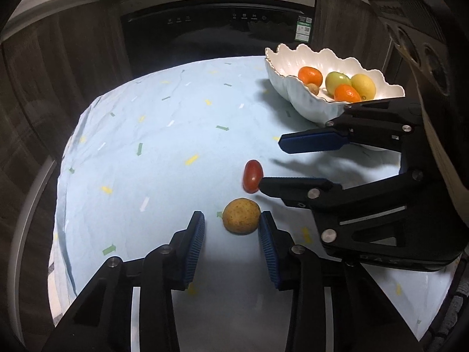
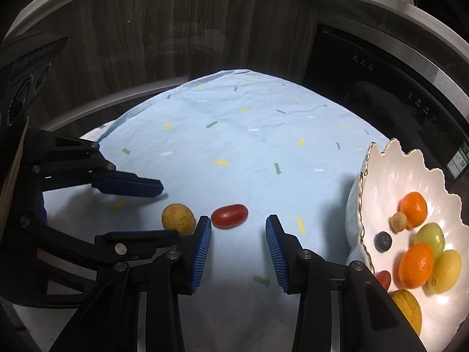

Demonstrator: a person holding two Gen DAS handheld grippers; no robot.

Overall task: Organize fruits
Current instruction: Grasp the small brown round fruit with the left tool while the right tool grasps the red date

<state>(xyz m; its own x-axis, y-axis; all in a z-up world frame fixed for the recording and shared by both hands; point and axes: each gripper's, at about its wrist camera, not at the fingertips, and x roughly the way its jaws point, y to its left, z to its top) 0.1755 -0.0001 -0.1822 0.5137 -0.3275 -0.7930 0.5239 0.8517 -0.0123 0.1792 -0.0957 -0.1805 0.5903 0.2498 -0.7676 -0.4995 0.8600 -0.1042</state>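
Observation:
A brown-yellow round fruit (image 1: pixel 241 215) lies on the light blue cloth just ahead of my open left gripper (image 1: pixel 231 220), close to its right finger; it shows in the right wrist view (image 2: pixel 178 218) too. A red cherry tomato (image 1: pixel 252 176) (image 2: pixel 229 215) lies beside it, just ahead of my open right gripper (image 2: pixel 238 226), which shows in the left wrist view (image 1: pixel 271 164). The left gripper (image 2: pixel 168 211) also shows in the right wrist view. A white shell-shaped bowl (image 1: pixel 302 99) (image 2: pixel 390 182) holds several fruits, among them oranges (image 2: pixel 414 265).
The table is covered with a light blue cloth (image 1: pixel 146 161) with small coloured marks. A dark oven front (image 1: pixel 217 32) and wooden cabinet panels (image 2: pixel 146 44) stand behind the table. The bowl sits at the table's right side.

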